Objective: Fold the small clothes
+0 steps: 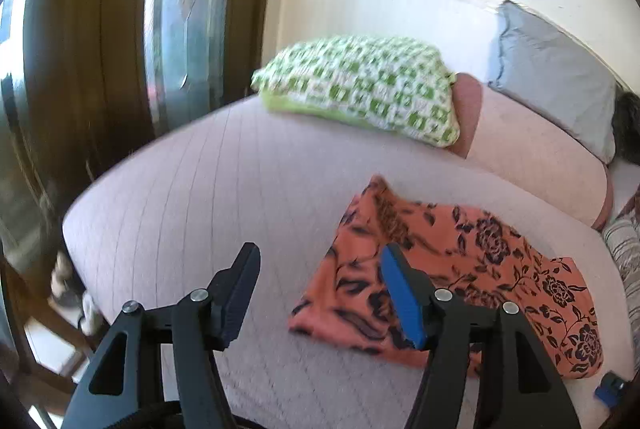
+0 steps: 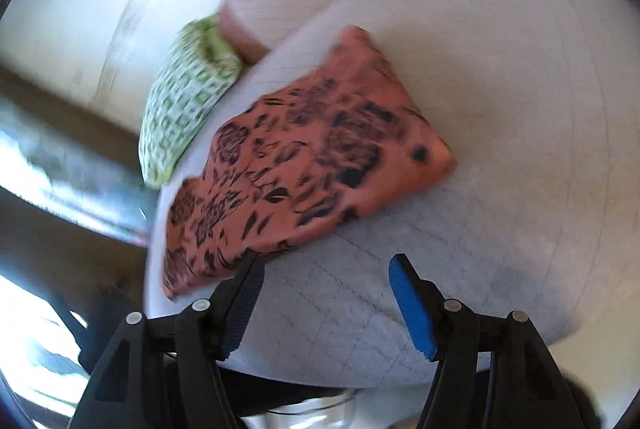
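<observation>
— Where's the garment?

— The orange floral cloth (image 1: pixel 452 269) lies on the pale quilted bed cover (image 1: pixel 224 189), already doubled into a compact, roughly rectangular packet. From my right wrist camera the cloth (image 2: pixel 304 165) sits just ahead of the tongs and a little to their left, near the edge of the bed.

— And your tongs?

— Both spread wide and holding nothing. My left gripper (image 1: pixel 316 293) hangs over the near-left corner of the packet; I can't tell whether the blue pad touches the fabric. My right gripper (image 2: pixel 326 293) hovers above bare cover, its dark finger just beside the cloth's near edge.

— So how far along are we?

— I'd judge this piece nearly finished: the edges look stacked, nothing trails loose. One corner sticks out unevenly, so a last tuck or smoothing may remain. The right view is blurred, so I won't swear to it.

— Anything else about?

— A green-and-white pillow (image 1: pixel 360 89) and a grey pillow (image 1: pixel 556 85) farther back, well apart from the cloth.
</observation>
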{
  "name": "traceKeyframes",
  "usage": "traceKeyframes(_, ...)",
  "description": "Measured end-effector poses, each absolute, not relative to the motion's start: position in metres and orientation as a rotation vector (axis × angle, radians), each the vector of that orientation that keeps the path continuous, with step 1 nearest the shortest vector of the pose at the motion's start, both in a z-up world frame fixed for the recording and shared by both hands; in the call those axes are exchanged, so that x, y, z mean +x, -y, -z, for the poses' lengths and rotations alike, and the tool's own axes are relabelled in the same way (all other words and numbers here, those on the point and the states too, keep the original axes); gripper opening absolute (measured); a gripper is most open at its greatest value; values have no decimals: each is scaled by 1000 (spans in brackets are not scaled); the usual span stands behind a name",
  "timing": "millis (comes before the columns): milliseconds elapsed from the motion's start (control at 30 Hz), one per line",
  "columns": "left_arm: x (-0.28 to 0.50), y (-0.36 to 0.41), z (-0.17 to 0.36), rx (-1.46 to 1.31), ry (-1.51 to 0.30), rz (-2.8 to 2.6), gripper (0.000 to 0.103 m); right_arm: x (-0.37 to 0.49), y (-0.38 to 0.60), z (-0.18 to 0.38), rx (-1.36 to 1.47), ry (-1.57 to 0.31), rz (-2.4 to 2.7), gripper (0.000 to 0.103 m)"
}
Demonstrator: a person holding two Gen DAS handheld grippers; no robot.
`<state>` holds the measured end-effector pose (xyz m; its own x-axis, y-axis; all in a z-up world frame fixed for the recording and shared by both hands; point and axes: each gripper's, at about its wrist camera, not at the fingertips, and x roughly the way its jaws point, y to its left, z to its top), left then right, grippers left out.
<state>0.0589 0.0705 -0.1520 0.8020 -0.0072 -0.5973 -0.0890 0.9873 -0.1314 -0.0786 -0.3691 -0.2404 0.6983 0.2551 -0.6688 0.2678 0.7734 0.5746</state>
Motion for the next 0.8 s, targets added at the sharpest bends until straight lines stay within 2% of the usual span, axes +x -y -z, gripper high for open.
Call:
traceKeyframes(200, 79, -41, 151, -114, -640, -4, 65, -15, 319, 219, 525, -811, -97, 54)
traceKeyframes(367, 91, -26, 171, -72, -684, -10, 65, 33, 281, 235, 449, -875, -134, 47)
traceKeyframes(533, 114, -25, 213, -46, -844, -29, 65, 61, 251, 276, 372, -996, -125, 46)
traceKeyframes(633, 126, -28, 238, -55, -958, -36, 65, 61, 245, 278, 309, -979, -120, 47)
traceKeyframes(800, 120, -14, 238, 26, -944, -25, 70, 57, 261, 281, 399, -971, -153, 44)
